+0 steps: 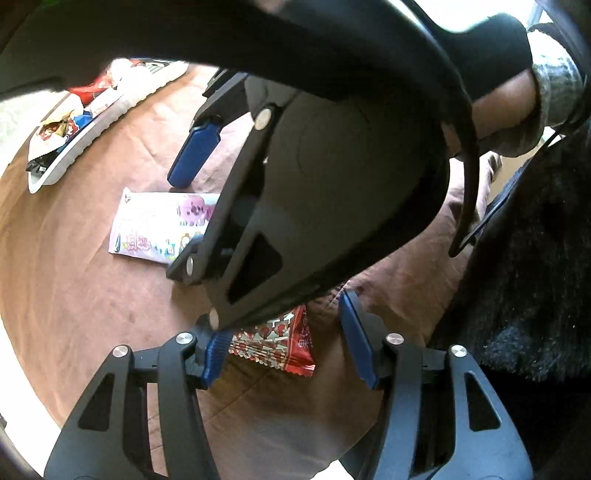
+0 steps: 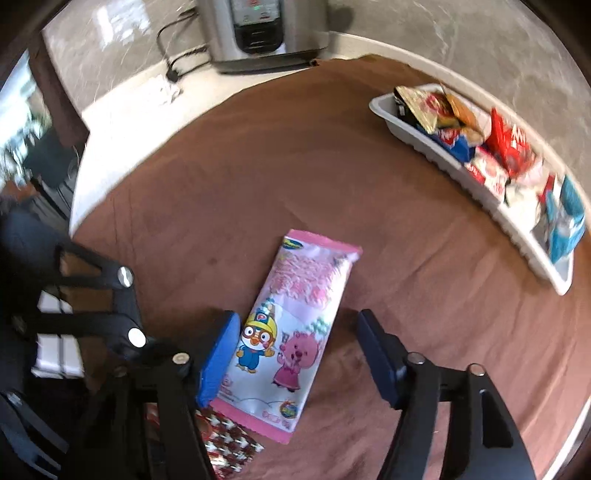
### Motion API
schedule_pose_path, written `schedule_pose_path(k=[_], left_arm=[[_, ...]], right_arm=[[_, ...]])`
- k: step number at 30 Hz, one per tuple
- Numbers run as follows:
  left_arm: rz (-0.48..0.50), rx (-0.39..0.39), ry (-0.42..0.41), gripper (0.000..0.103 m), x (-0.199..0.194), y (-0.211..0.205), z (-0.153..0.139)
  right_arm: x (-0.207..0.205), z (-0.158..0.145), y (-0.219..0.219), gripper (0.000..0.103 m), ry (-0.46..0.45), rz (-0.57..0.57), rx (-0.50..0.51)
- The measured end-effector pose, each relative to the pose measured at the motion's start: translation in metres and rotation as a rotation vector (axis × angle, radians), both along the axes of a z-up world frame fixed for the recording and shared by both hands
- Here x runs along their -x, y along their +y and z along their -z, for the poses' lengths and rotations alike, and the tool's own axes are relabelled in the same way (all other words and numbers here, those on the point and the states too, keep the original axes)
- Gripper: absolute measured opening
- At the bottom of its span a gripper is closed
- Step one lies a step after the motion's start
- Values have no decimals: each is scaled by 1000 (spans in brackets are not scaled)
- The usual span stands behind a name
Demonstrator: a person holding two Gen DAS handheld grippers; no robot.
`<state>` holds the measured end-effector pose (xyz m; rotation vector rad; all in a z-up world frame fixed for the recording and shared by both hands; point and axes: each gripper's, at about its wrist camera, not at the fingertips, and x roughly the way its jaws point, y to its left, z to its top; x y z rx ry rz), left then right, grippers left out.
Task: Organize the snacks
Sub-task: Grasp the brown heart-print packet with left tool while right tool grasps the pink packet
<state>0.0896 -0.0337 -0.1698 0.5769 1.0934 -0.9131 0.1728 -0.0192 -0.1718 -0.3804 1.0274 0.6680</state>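
The pink snack packet (image 2: 291, 332), flat on the brown-clothed table (image 2: 258, 177) between the open right claw (image 2: 295, 354), at six o'clock from the snack tray (image 2: 476, 192), looks light, crinkly and slippery, best pinched across its narrow width.

A wide stretch of the brown cloth (image 2: 258, 166) on the bench lay bare beyond the pink packet (image 2: 291, 332). The white tray (image 2: 480, 192), heaped with snacks, blocked the far right edge. A steel appliance (image 2: 266, 33) and its cord (image 2: 173, 62) stood behind the cloth. The right gripper (image 1: 188, 206) crowded the space above the red packet (image 1: 284, 347).
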Motion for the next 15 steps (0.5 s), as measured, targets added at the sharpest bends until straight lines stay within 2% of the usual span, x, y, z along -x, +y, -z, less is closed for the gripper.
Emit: schedule_pose_path(k=[2, 5, 7, 14, 15], left_arm=[[1, 4, -3, 52, 1, 1, 0], [-14, 19, -8, 44, -2, 6, 2], [-34, 16, -22, 32, -4, 8, 3], [-81, 35, -8, 28, -8, 13, 0], [-95, 42, -1, 25, -10, 15, -1]], right_arm=[[-1, -1, -5, 47, -8, 6, -2], [-4, -2, -13, 45, -7, 16, 0], [-5, -2, -20, 44, -11, 28, 2], [-8, -5, -50, 42, 32, 109, -59], [-8, -6, -54, 42, 39, 119, -68]])
